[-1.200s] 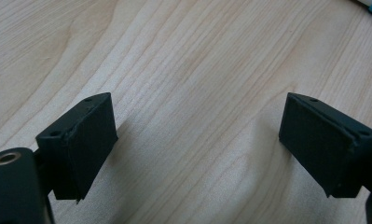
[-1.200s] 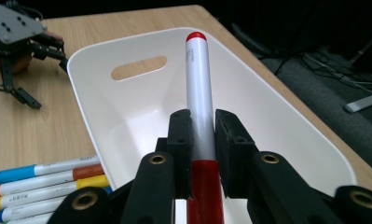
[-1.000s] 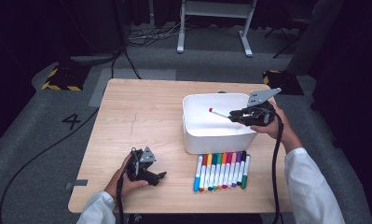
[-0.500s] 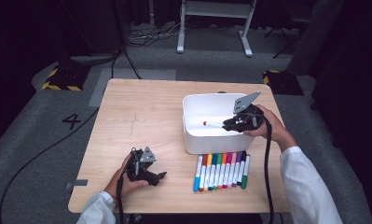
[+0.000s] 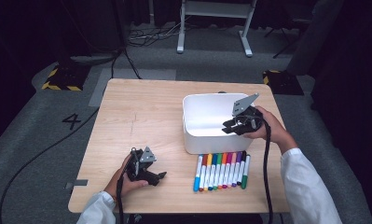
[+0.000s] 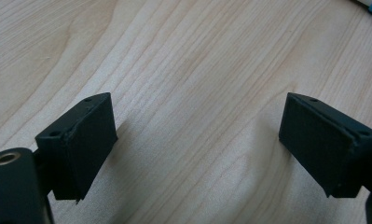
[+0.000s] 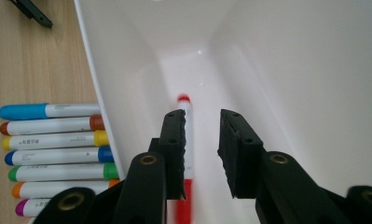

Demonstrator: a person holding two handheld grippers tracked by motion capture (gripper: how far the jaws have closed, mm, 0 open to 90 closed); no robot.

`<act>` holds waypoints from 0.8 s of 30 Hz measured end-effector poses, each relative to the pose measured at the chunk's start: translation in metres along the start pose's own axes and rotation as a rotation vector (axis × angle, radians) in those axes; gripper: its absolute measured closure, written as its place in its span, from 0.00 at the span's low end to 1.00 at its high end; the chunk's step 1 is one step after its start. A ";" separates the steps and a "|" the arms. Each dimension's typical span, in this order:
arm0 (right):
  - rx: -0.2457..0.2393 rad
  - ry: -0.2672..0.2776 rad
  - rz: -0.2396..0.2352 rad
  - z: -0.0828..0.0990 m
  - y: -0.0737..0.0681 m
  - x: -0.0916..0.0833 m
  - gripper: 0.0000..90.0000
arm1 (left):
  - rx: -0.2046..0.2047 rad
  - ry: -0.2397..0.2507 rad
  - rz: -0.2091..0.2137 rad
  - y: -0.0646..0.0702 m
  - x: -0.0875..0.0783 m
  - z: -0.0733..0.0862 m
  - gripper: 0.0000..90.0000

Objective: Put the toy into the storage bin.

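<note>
In the right gripper view a red marker (image 7: pixel 184 106) with a white barrel lies lengthwise along the floor of the white box (image 7: pixel 123 93). My right gripper (image 7: pixel 202 121) hangs just over it. Its jaws have just been opening; a narrow gap shows between the pads and the marker sits against the left pad's inner edge, not pinched. From above, the right gripper (image 5: pixel 228 127) dips into the white box (image 5: pixel 193 140) from its right side. My left gripper (image 5: pixel 160 177) rests on the table at the front left, its jaws (image 6: pixel 197 126) wide apart over bare wood.
A row of several coloured markers (image 5: pixel 221 170) lies side by side on the table just in front of the box, also at the left of the right gripper view (image 7: pixel 53 140). Cables trail from both grippers towards the table's front edge.
The right gripper has dropped lower into the box and brought the red marker down with it. Its jaws have parted slightly. The left hand has not moved.
</note>
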State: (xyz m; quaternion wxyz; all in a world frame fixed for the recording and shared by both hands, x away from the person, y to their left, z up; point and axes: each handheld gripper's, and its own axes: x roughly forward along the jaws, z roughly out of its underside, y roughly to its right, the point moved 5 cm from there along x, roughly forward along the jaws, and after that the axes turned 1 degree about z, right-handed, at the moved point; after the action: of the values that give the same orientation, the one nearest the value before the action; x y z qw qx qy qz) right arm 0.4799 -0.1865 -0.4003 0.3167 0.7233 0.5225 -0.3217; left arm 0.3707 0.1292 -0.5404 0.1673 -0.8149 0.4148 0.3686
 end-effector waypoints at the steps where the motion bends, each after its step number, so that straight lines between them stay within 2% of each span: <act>1: 0.010 0.022 0.026 0.000 0.002 -0.002 0.74 | 0.000 0.000 0.000 0.000 0.000 0.000 0.12; 3: 0.026 0.033 0.045 -0.001 0.003 -0.003 0.74 | 0.000 0.000 0.000 0.000 0.000 0.000 0.12; 4: 0.039 0.050 0.053 -0.001 0.004 -0.005 0.71 | 0.000 0.000 0.000 0.000 0.000 0.000 0.12; 5: 0.060 0.083 0.083 -0.002 0.005 -0.011 0.66 | -0.001 0.001 0.000 0.000 0.000 0.000 0.12; 6: 0.060 0.083 0.083 -0.002 0.005 -0.011 0.66 | -0.001 0.001 0.000 0.000 0.000 0.000 0.12; 7: 0.086 0.106 0.123 -0.001 0.007 -0.017 0.61 | 0.000 0.000 0.000 0.000 0.000 0.000 0.12; 8: 0.086 0.106 0.123 -0.001 0.007 -0.017 0.61 | 0.000 0.000 0.000 0.000 0.000 0.000 0.12; 10: 0.136 0.151 0.176 0.001 0.009 -0.028 0.54 | -0.001 0.000 0.000 0.000 0.000 0.000 0.12; 12: 0.162 0.181 0.203 0.004 0.009 -0.037 0.52 | 0.000 0.000 0.000 0.000 0.000 0.000 0.12; 15: 0.185 0.194 0.259 0.009 0.009 -0.051 0.44 | 0.000 0.001 0.000 0.000 0.000 0.000 0.12; 16: 0.203 0.208 0.297 0.014 0.008 -0.060 0.40 | -0.001 0.000 0.000 0.000 0.000 0.000 0.12; 17: 0.210 0.217 0.308 0.015 0.008 -0.064 0.38 | 0.000 0.000 0.000 0.000 0.000 0.000 0.12; 18: 0.210 0.217 0.308 0.015 0.008 -0.064 0.38 | 0.000 0.000 0.000 0.000 0.000 0.000 0.12; 22: 0.257 0.241 0.385 0.030 0.004 -0.085 0.35 | 0.000 0.000 0.000 0.000 0.000 0.000 0.12; 23: 0.257 0.241 0.385 0.030 0.004 -0.085 0.35 | 0.000 0.000 0.000 0.000 0.000 0.000 0.12; 24: 0.262 0.245 0.405 0.034 0.003 -0.088 0.34 | 0.000 0.000 0.000 0.000 0.000 0.000 0.12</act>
State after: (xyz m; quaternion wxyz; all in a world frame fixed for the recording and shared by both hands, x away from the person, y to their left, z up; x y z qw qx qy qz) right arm 0.4568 -0.2628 -0.3495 0.2128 0.8814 0.3556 -0.2267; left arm 0.3707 0.1292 -0.5404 0.1672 -0.8150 0.4146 0.3687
